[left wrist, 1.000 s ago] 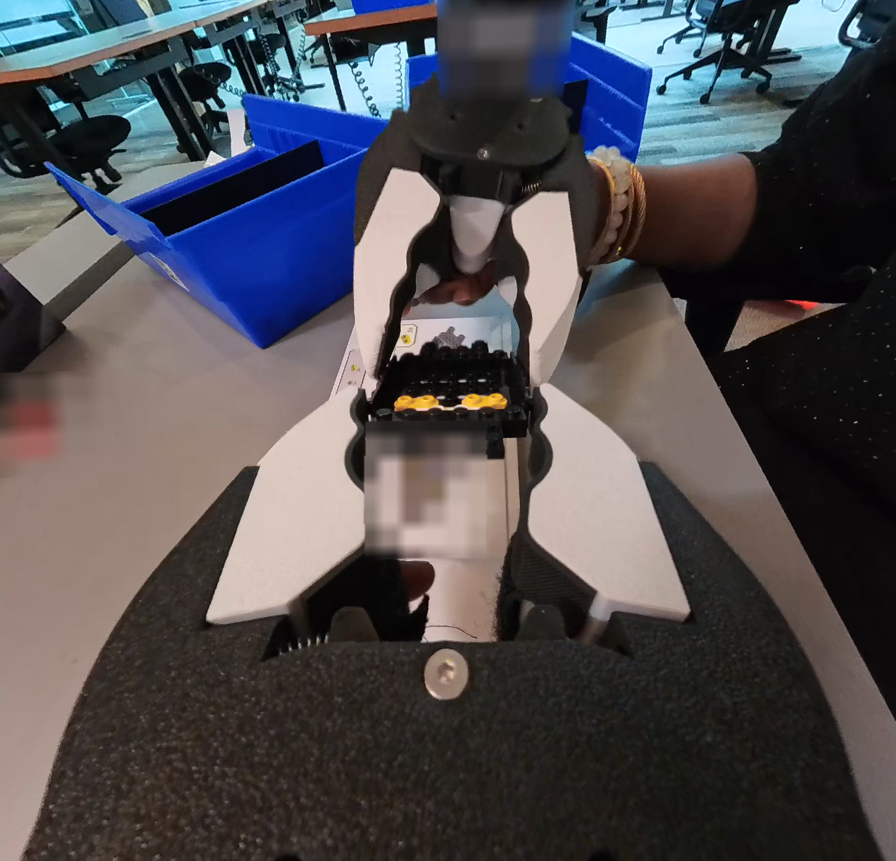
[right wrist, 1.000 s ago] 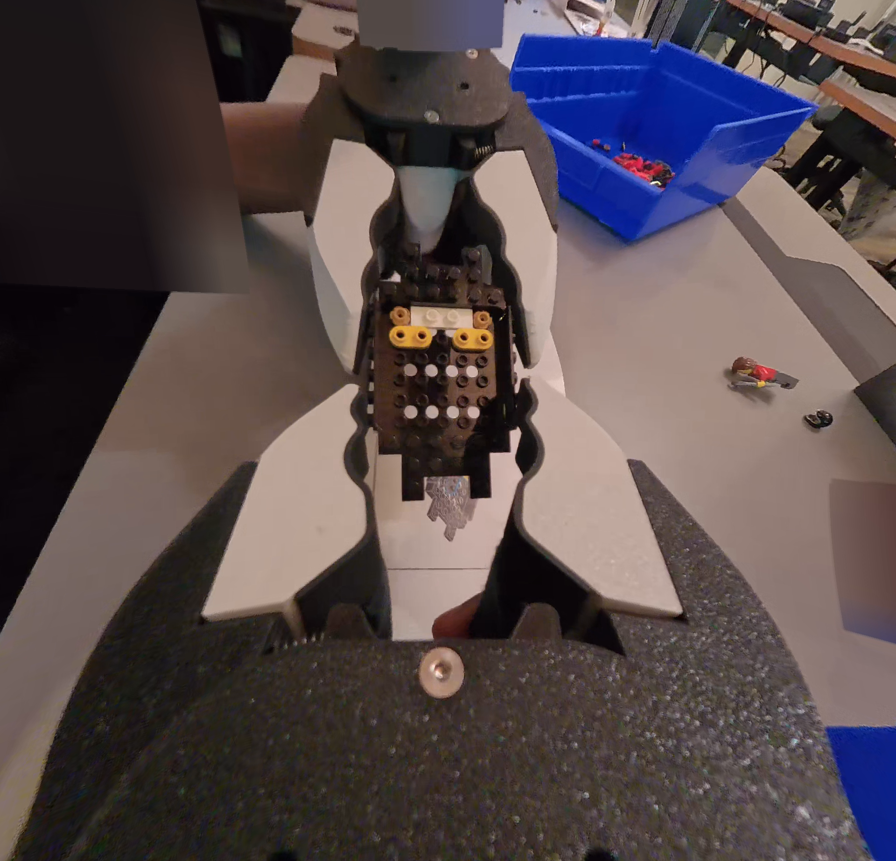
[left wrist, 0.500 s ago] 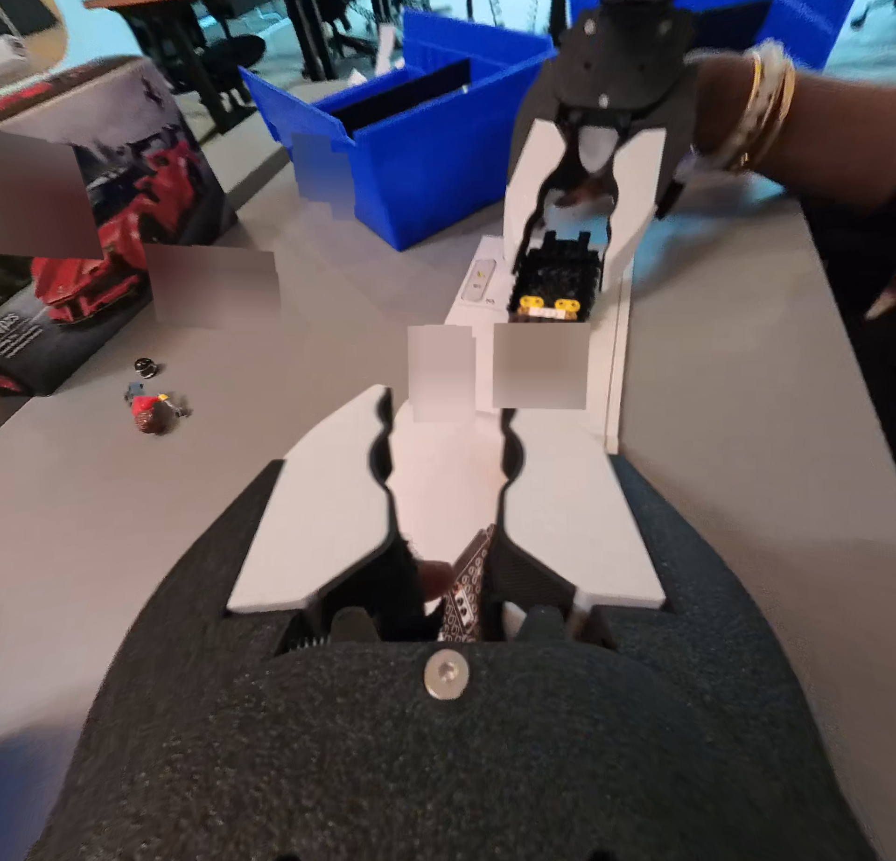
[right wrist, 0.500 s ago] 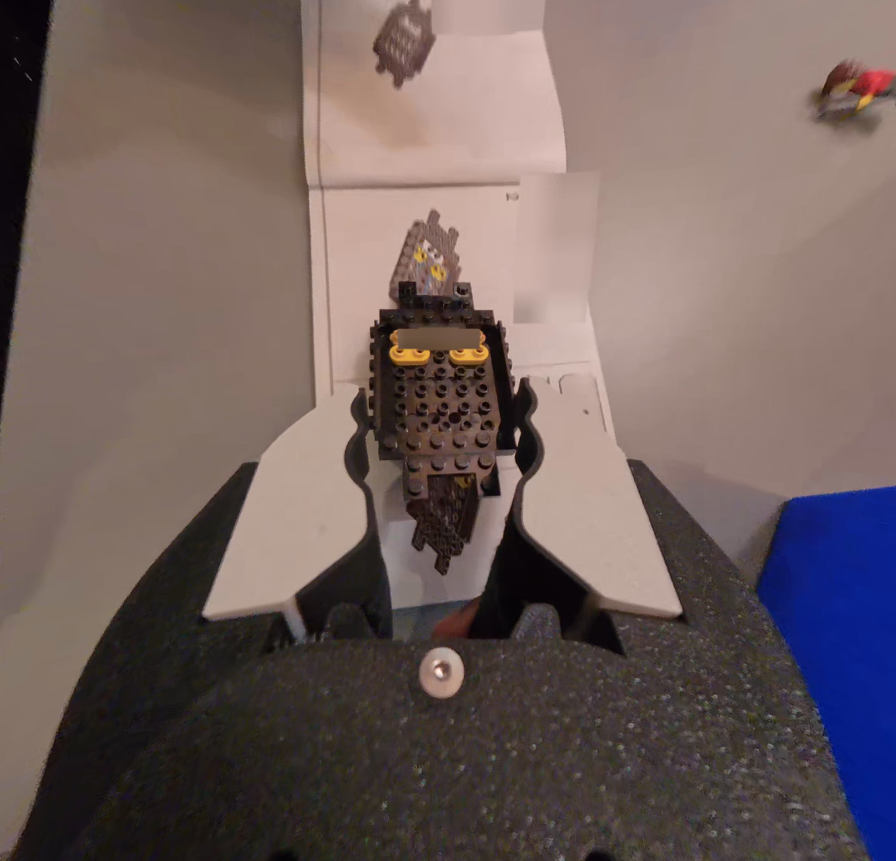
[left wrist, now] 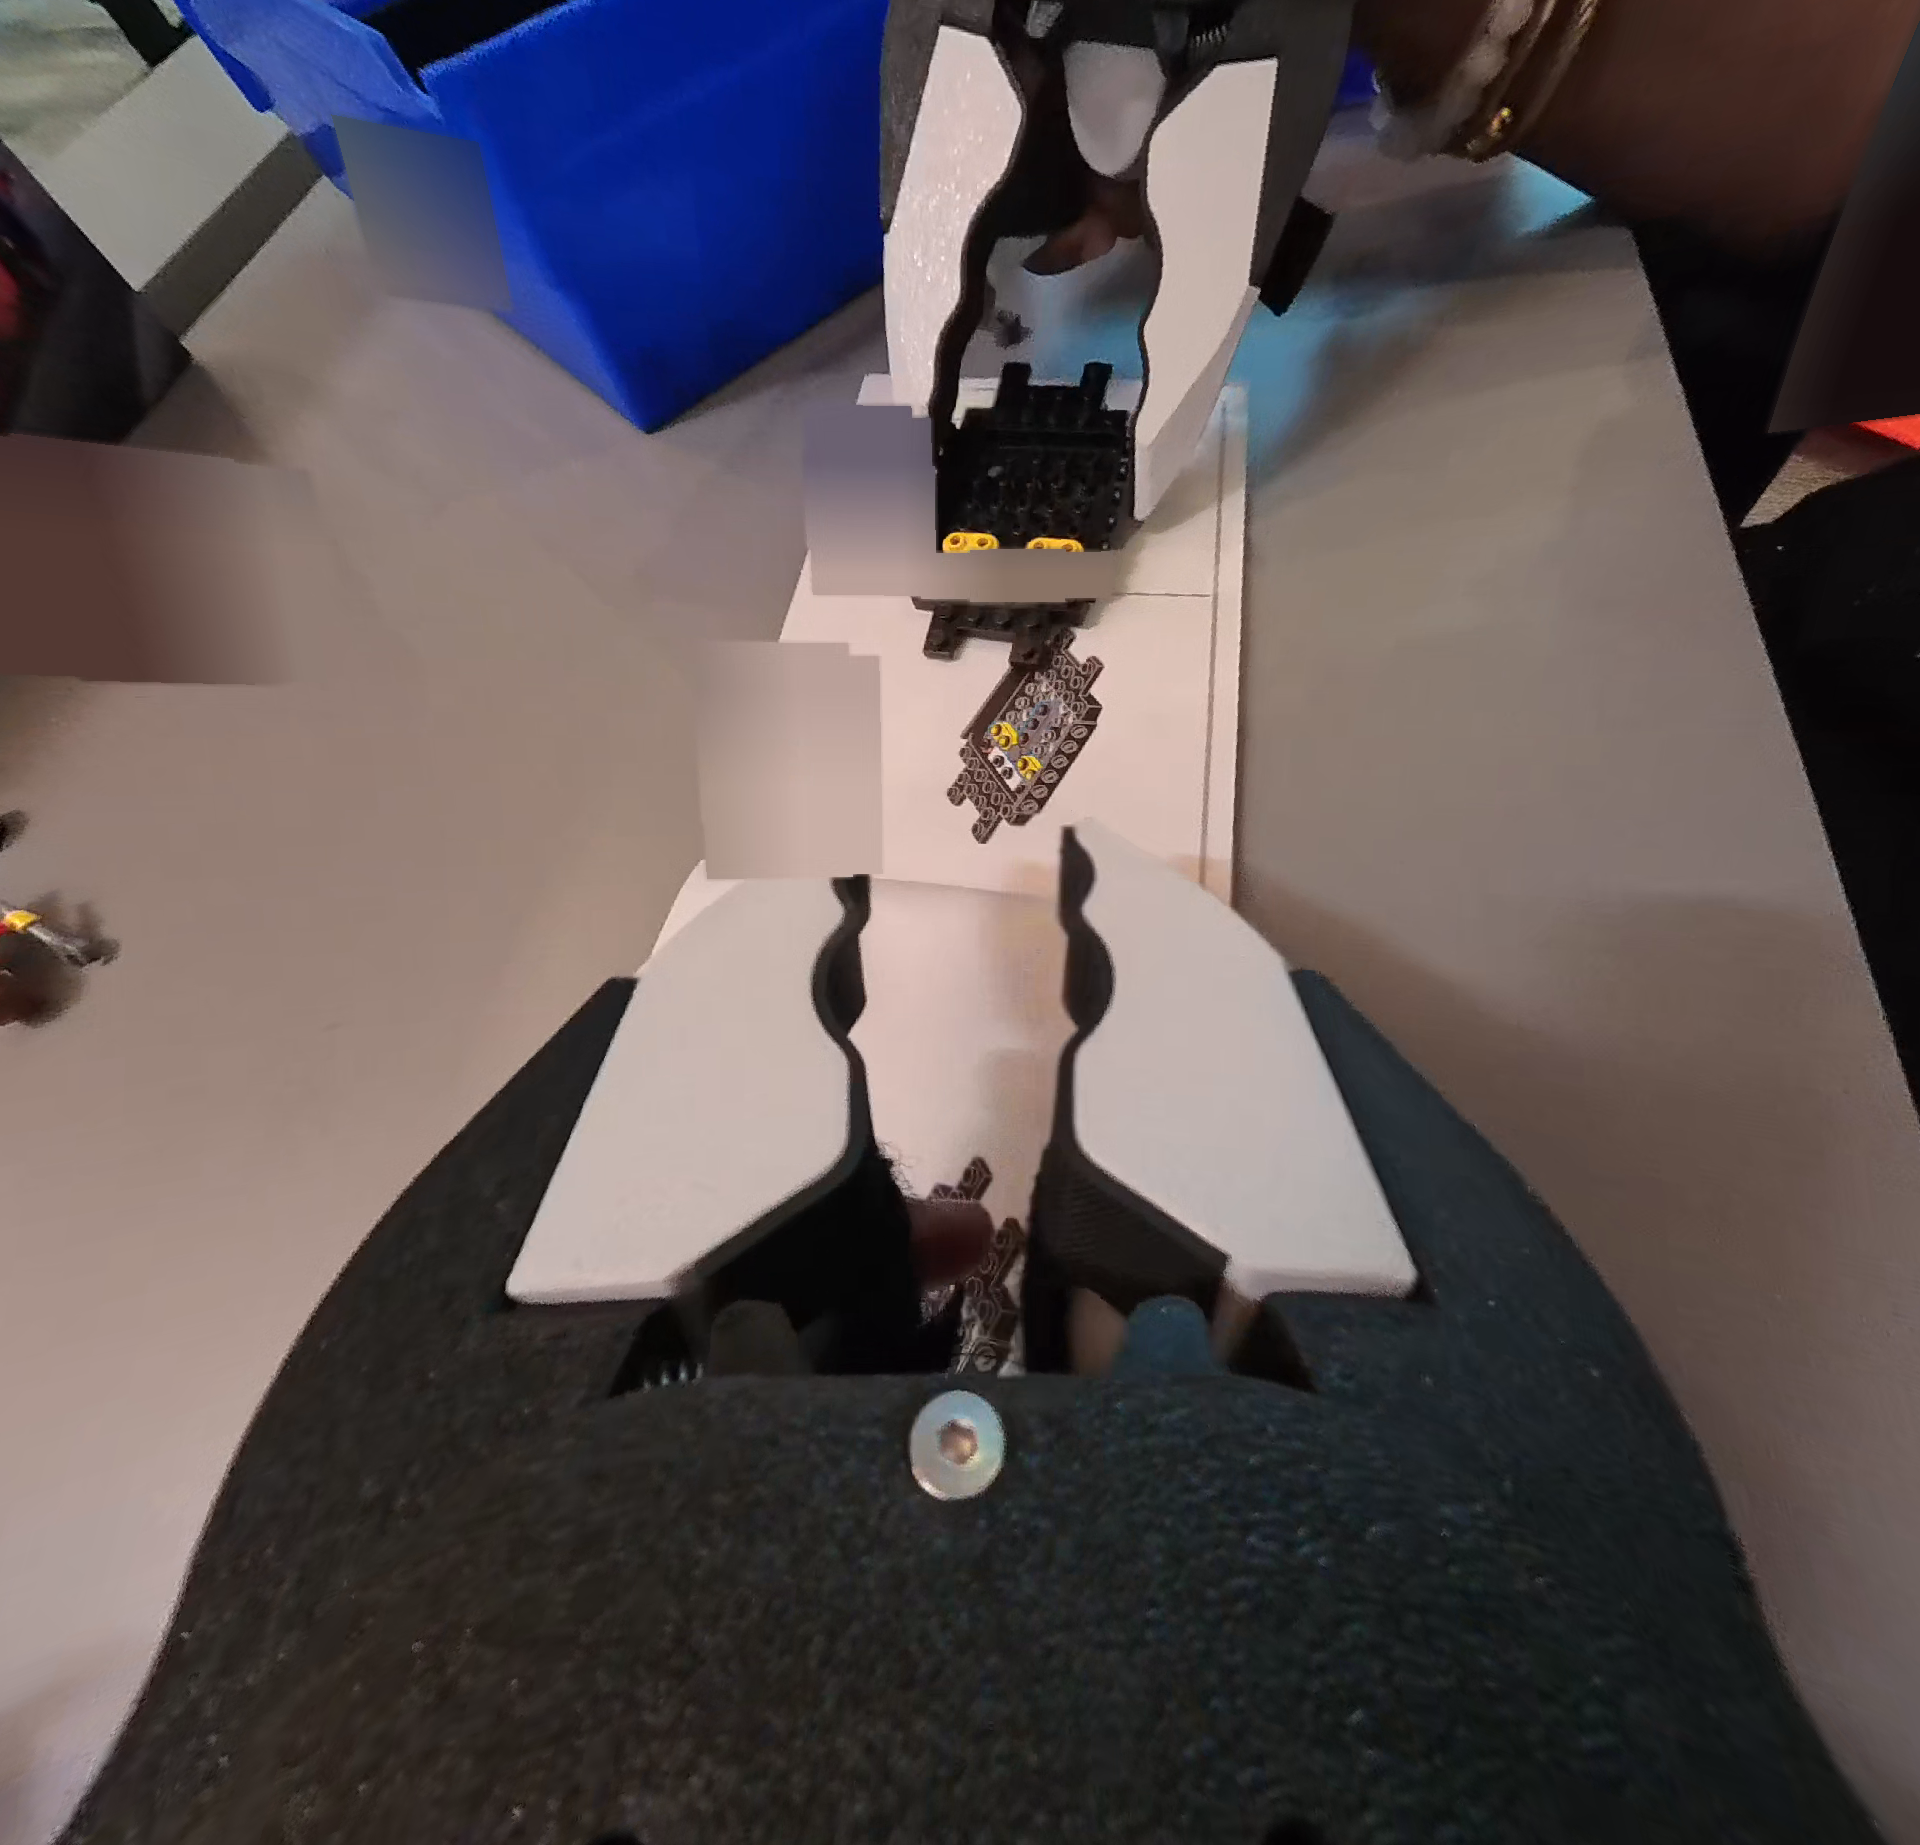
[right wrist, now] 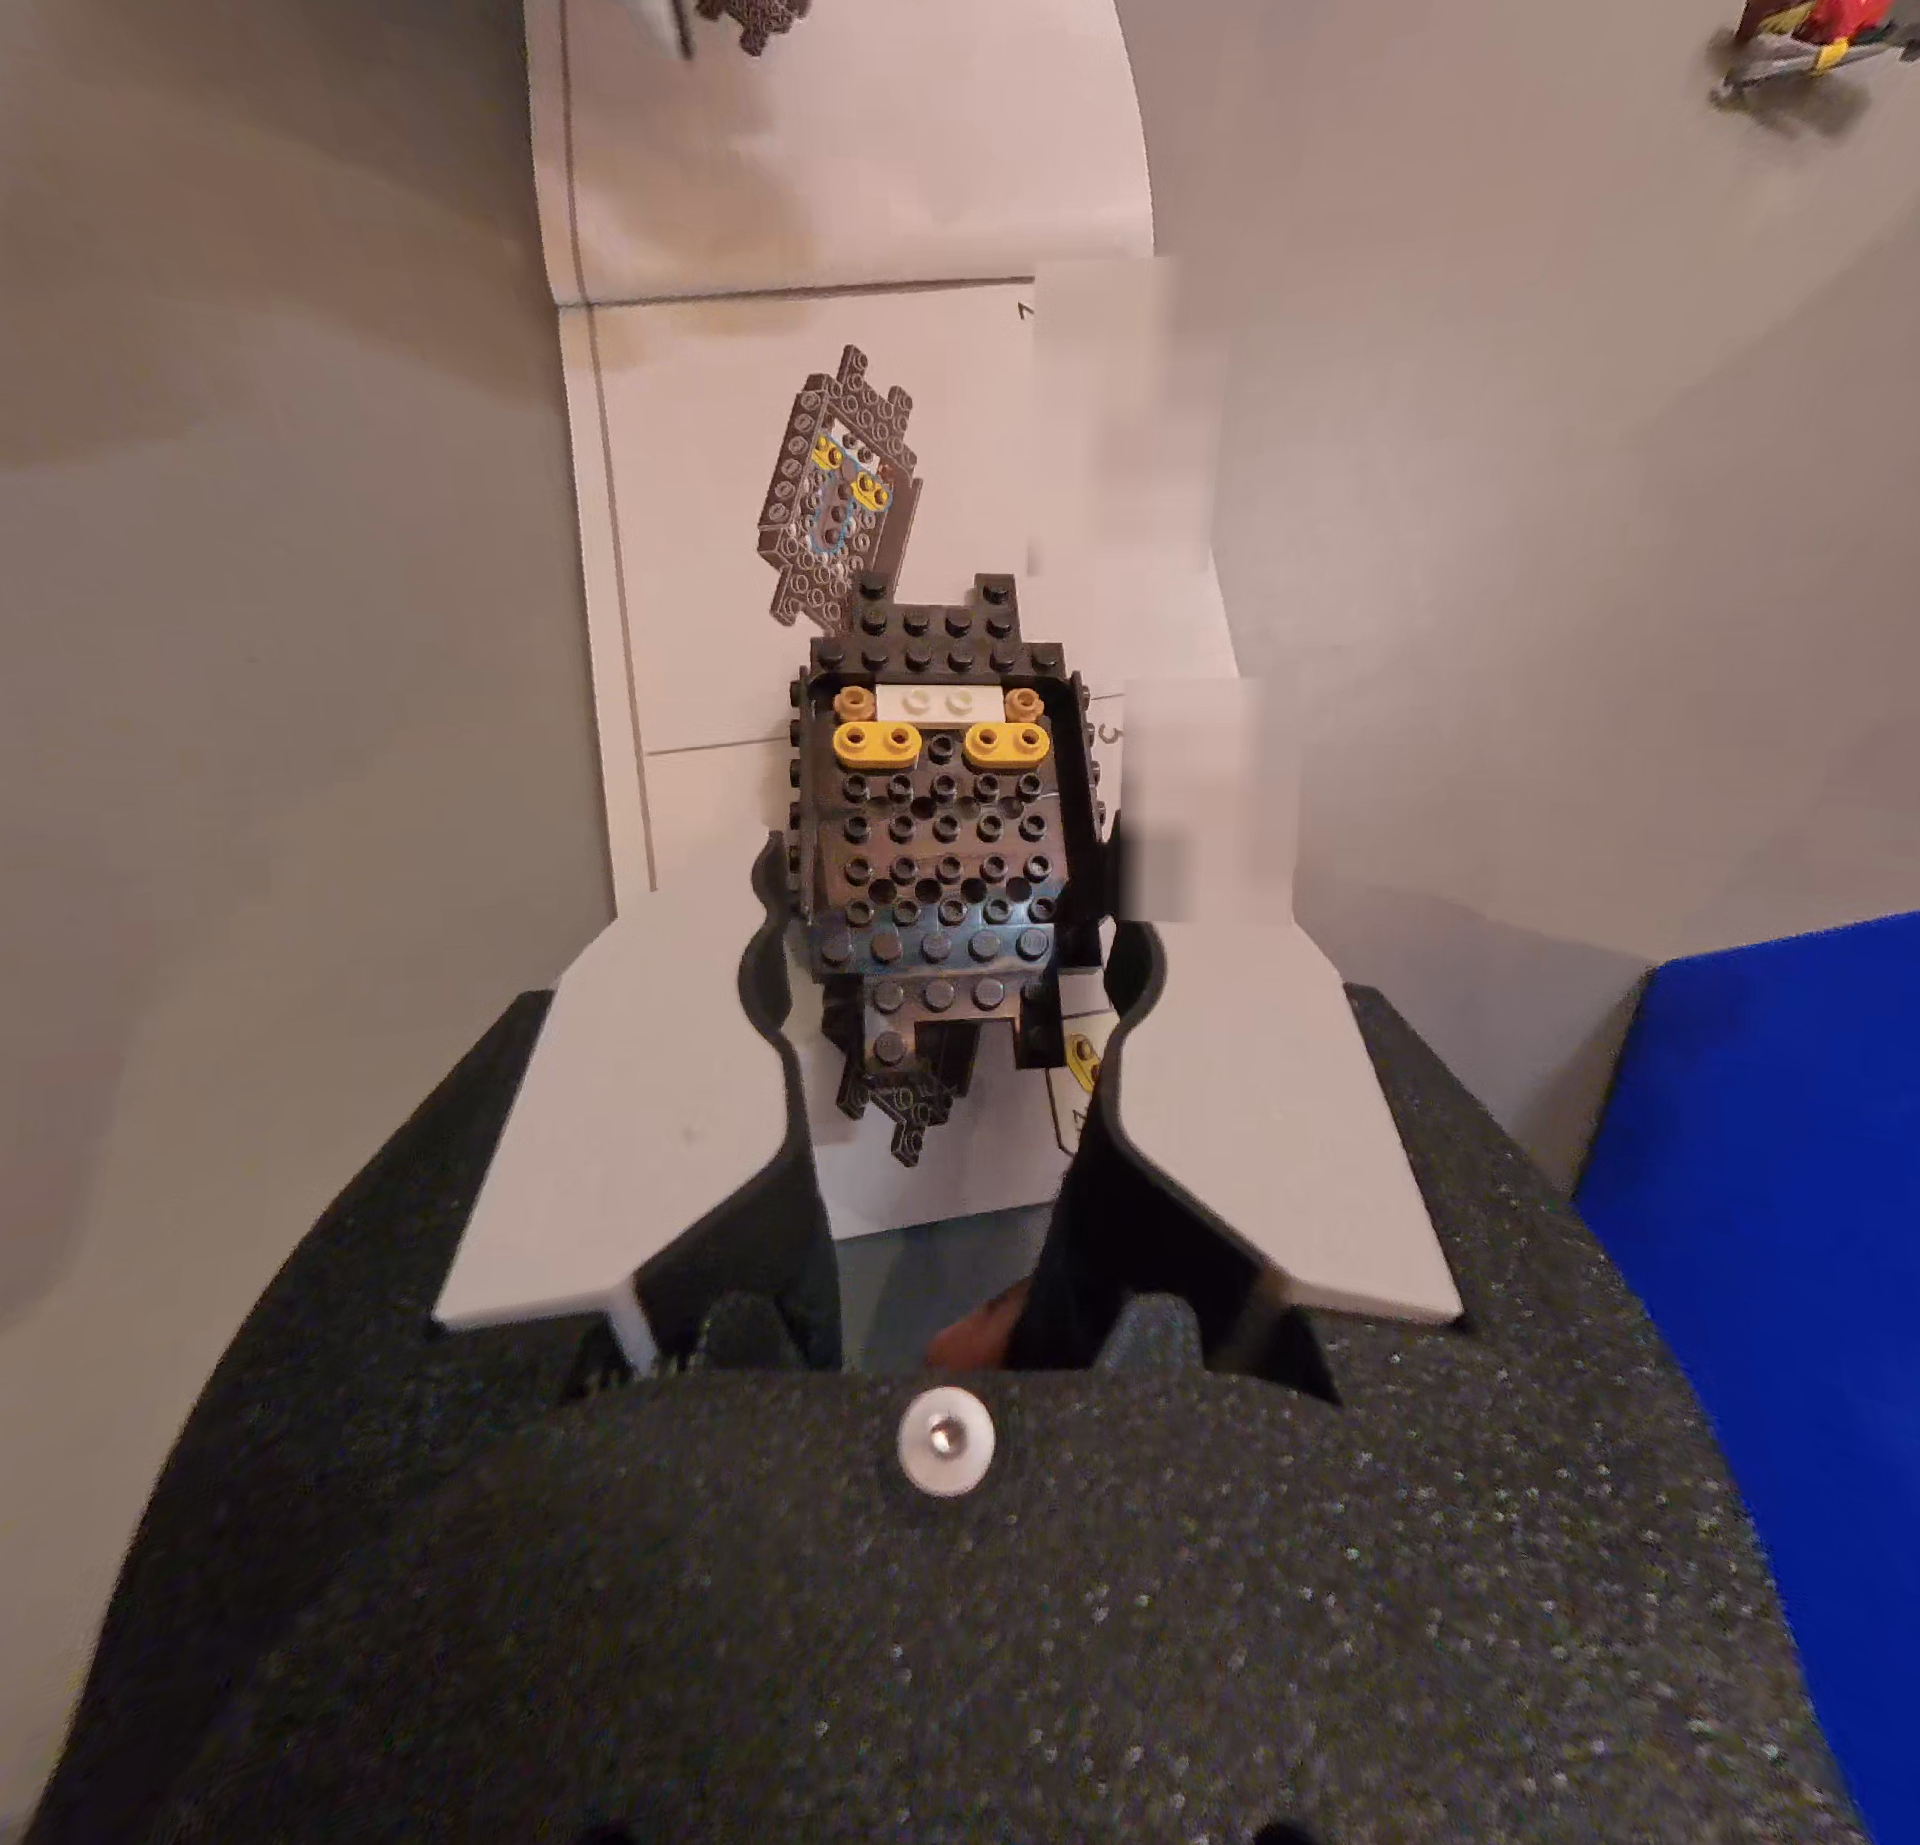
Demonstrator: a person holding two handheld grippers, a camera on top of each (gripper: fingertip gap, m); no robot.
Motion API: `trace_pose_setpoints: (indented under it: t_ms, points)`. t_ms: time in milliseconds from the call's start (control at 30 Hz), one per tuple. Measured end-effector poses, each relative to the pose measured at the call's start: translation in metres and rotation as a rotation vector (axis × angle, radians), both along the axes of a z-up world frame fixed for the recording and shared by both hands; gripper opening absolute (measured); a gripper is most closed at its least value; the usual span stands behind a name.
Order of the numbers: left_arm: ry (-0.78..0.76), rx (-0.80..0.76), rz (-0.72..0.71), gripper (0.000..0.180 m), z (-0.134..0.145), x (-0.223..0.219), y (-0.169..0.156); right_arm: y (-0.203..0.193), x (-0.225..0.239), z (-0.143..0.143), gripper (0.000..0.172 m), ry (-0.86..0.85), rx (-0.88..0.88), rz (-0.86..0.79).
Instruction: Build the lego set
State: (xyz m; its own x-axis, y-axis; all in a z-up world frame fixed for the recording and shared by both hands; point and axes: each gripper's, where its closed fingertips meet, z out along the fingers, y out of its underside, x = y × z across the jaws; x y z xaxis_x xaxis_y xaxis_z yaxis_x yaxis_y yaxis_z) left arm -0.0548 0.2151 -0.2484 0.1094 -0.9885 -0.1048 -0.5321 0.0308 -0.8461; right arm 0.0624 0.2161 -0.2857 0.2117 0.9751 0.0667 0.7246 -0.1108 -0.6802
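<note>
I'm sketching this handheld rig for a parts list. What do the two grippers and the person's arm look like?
Both grippers, left and right, have flat white fingers with wavy black inner edges, on a grainy black body fixed by a silver screw. The wrist wears gold and beaded bangles.

One brick model (right wrist: 940, 819), one booklet (right wrist: 862, 195), one bin (left wrist: 665, 164).

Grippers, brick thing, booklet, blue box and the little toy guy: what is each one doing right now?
Left gripper: open, nothing between its fingers, above the booklet.
Right gripper: shut on the black brick build.
Black brick build: held over the booklet.
Instruction booklet: lying open on the table.
Blue bin: upright, open-topped.
Minifigure: lying on the table.
</note>
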Motion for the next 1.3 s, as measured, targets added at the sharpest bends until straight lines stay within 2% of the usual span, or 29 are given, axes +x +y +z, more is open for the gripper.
trace_pose_setpoints:
  t_ms: [67, 267, 300, 367, 433, 533, 567, 633, 700, 800, 867, 933, 967, 1033, 1167, 1300]
  points:
    - [0.011, -0.010, -0.004, 0.042, -0.003, 0.001, -0.001, -0.001, -0.003, 0.001, 0.059, 0.010, -0.013, 0.000]
    - [0.033, -0.008, -0.004, 0.049, -0.007, 0.004, -0.002, -0.008, -0.017, -0.002, 0.061, 0.026, -0.066, 0.032]
    - [0.030, -0.008, 0.005, 0.049, -0.006, 0.004, -0.001, -0.010, -0.021, 0.004, 0.074, 0.065, -0.089, 0.028]
    - [0.016, -0.015, 0.023, 0.051, -0.004, 0.004, 0.002, -0.008, -0.021, 0.027, 0.079, 0.144, -0.102, -0.026]
    - [-0.004, -0.011, 0.049, 0.054, -0.001, 0.003, 0.006, -0.011, -0.014, 0.059, 0.076, 0.211, -0.074, -0.086]
    - [-0.064, 0.003, 0.115, 0.060, 0.009, 0.000, 0.015, -0.022, 0.014, 0.111, 0.075, 0.218, -0.019, -0.211]
    - [-0.085, -0.002, 0.140, 0.060, 0.011, -0.002, 0.018, -0.028, 0.025, 0.129, 0.080, 0.208, -0.006, -0.229]
    - [-0.105, -0.076, 0.201, 0.060, 0.012, -0.010, 0.024, -0.042, 0.055, 0.153, 0.100, 0.106, -0.002, -0.196]
    - [-0.135, -0.195, 0.256, 0.063, 0.013, -0.016, 0.029, -0.034, 0.097, 0.167, 0.105, -0.061, 0.004, -0.239]
    - [-0.199, -0.226, 0.329, 0.063, 0.020, -0.022, 0.042, -0.002, 0.144, 0.178, 0.093, -0.192, 0.046, -0.266]
    - [-0.214, -0.193, 0.361, 0.058, 0.026, -0.025, 0.048, 0.024, 0.162, 0.174, 0.080, -0.233, 0.074, -0.240]
    - [-0.228, -0.168, 0.387, 0.032, 0.031, -0.026, 0.052, 0.053, 0.169, 0.164, 0.061, -0.223, 0.095, -0.213]
    - [-0.235, -0.175, 0.407, 0.016, 0.034, -0.027, 0.055, 0.064, 0.170, 0.154, 0.043, -0.226, 0.078, -0.195]
    - [-0.261, -0.198, 0.433, 0.004, 0.039, -0.027, 0.059, 0.081, 0.173, 0.127, 0.014, -0.273, 0.031, -0.140]
    - [-0.316, -0.199, 0.469, 0.000, 0.047, -0.027, 0.065, 0.096, 0.184, 0.076, 0.004, -0.452, 0.013, 0.041]
    - [-0.298, -0.169, 0.509, 0.000, 0.046, -0.025, 0.074, 0.091, 0.192, 0.050, 0.006, -0.554, -0.053, 0.185]
